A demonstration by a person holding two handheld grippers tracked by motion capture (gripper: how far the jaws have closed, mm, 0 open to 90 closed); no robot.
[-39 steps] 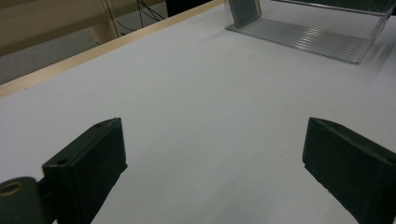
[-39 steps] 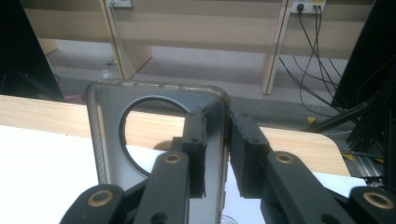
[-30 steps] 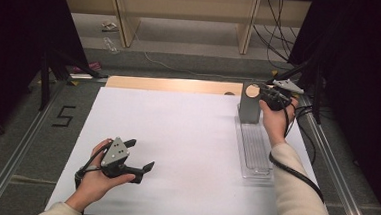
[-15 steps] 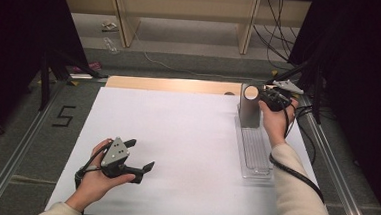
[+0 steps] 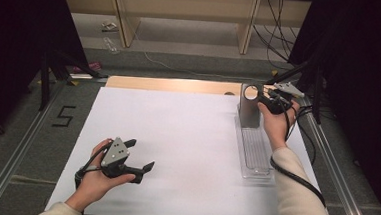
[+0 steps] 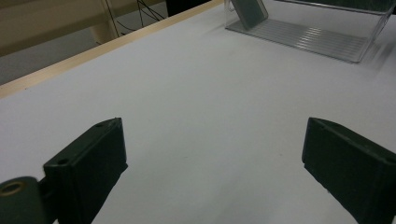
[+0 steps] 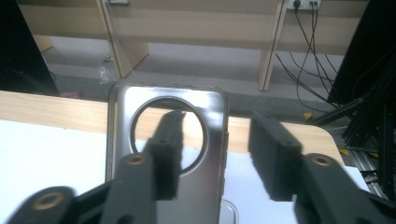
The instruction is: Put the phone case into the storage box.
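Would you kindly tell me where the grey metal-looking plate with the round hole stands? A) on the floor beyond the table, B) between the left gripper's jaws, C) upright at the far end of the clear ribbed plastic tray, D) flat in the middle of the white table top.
C: the grey plate with the round hole stands upright at the far end of the clear ribbed tray, by the right gripper.

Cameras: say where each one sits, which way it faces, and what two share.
High view: above the person's side, facing forward and down on the table; both forearms, left gripper, right gripper.
Left gripper view: low over the table, between open jaws, towards the tray.
Right gripper view: faces the case, jaws just opening.
Shared: tray, case.
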